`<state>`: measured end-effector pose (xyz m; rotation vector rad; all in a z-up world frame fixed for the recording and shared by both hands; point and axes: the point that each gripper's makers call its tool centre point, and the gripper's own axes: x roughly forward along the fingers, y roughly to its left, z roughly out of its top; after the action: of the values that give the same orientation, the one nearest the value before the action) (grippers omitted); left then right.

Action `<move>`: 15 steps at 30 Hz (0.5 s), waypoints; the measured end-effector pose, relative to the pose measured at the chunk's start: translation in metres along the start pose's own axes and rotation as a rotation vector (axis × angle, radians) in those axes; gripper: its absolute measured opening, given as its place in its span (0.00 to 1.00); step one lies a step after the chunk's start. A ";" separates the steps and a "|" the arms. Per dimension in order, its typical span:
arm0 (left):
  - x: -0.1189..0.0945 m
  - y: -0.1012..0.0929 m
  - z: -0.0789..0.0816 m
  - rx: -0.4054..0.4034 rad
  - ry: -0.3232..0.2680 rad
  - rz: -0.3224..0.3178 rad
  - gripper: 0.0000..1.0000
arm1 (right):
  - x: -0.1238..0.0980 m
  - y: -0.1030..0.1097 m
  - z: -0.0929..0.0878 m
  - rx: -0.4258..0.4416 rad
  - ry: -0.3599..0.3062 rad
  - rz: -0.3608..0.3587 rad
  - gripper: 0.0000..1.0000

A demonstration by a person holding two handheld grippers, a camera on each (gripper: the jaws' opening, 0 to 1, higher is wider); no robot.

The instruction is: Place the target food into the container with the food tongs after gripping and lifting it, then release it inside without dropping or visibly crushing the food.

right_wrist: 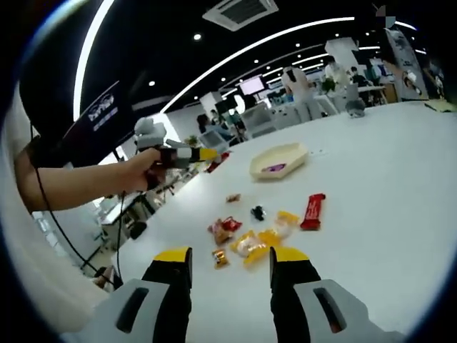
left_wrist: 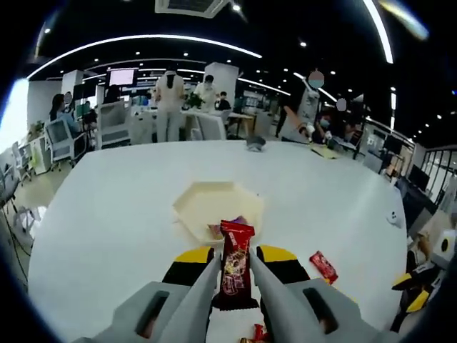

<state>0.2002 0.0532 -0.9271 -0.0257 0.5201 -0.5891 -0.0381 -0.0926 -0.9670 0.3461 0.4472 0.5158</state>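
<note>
In the left gripper view, the left gripper (left_wrist: 235,266) pinches a red snack bar (left_wrist: 235,266) upright between its jaws, above the near edge of the cream hexagonal container (left_wrist: 207,202) on the white counter (left_wrist: 107,214). The bar's lower end hides between the jaws. Something purple lies in the container, mostly hidden behind the bar. A second red wrapper (left_wrist: 323,266) lies on the counter to the right, and another red scrap is cut off at the bottom edge.

In the right gripper view, the right gripper (right_wrist: 230,266) hangs with its jaws spread and nothing between them, above a cluster of small wrapped snacks (right_wrist: 251,239), too small to identify. A red bar (right_wrist: 313,211) lies beside them. Farther off sits the container (right_wrist: 279,160) with a purple item inside. At left, a hand (right_wrist: 140,170) holds the left gripper (right_wrist: 211,153); its load is too small to make out.
</note>
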 end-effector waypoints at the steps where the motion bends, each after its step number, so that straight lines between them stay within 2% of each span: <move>1: 0.001 -0.001 0.000 0.002 0.003 -0.003 0.22 | -0.001 0.000 -0.001 0.000 0.001 -0.003 0.44; 8: 0.011 -0.008 0.008 0.012 -0.004 -0.034 0.22 | -0.004 -0.006 -0.004 0.008 0.001 -0.034 0.44; 15: 0.015 -0.011 0.016 0.016 -0.016 -0.053 0.22 | -0.003 -0.009 0.005 0.003 -0.015 -0.045 0.45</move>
<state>0.2127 0.0346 -0.9179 -0.0290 0.5003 -0.6441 -0.0342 -0.1021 -0.9654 0.3423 0.4400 0.4685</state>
